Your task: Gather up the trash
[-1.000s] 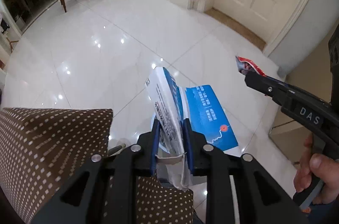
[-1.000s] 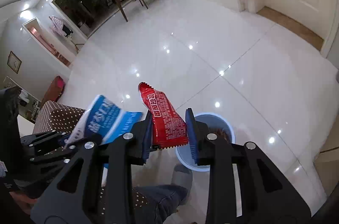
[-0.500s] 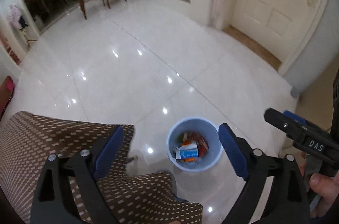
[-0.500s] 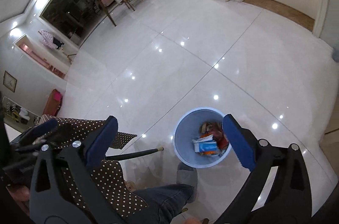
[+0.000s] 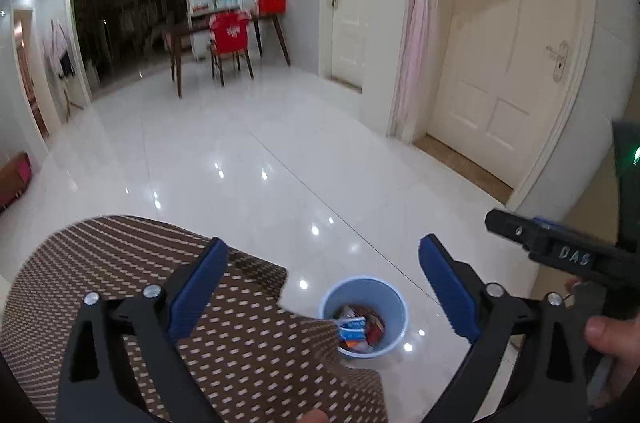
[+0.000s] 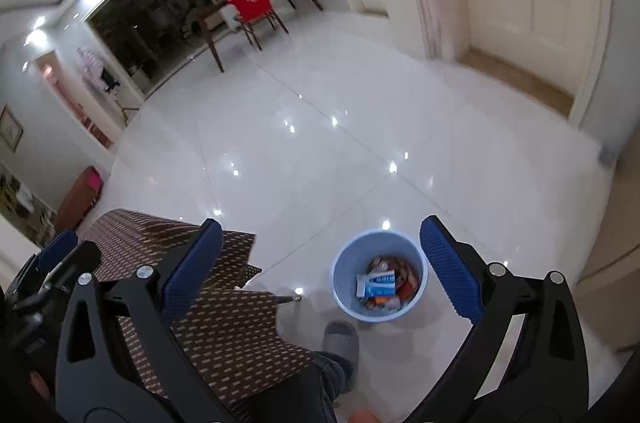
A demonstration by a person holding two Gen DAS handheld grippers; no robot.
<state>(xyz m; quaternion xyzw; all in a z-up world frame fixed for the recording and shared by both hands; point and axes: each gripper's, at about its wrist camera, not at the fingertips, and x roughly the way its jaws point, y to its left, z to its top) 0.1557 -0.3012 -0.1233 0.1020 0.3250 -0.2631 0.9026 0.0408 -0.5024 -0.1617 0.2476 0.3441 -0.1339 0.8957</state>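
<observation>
Below both cameras, a light blue bin [image 6: 379, 275] stands on the glossy white tiled floor [image 6: 320, 163], holding the collected trash: a white-and-blue packet [image 6: 376, 284] lies on top of red and orange wrappers [image 6: 404, 287]. In the left wrist view the same bin [image 5: 363, 317] appears between the two blue pads, partly hidden at its near left by a brown cloth with pale dashes [image 5: 168, 303] that drapes over the near left of the scene.

Left gripper [image 5: 323, 289]: fingers spread wide apart, nothing between the blue pads [image 5: 200, 287]. Right gripper [image 6: 320, 267]: likewise spread wide, pads [image 6: 448, 267] bare, with the bin seen through the gap, nearer the right-hand finger. From the left wrist camera, the right gripper's black body [image 5: 560, 251] shows at the right edge, marked with the letters DAS, and the hand [image 5: 612, 335] that grips it is visible below. From the right wrist camera, the left gripper [image 6: 52, 271] shows at the far left edge, over the brown cloth [image 6: 208, 311].

A grey slipper [image 6: 341, 339] and a trouser leg sit just near of the bin, beside the cloth's edge.

Far background: a dark wooden table [image 5: 224, 27] with a red-covered chair [image 5: 230, 39] stands before a wide dark opening. To the right, cream panelled doors [image 5: 492, 71] and a pale pink curtain [image 5: 420, 23] line the wall. Ceiling spotlights reflect as bright dots across the tiles.
</observation>
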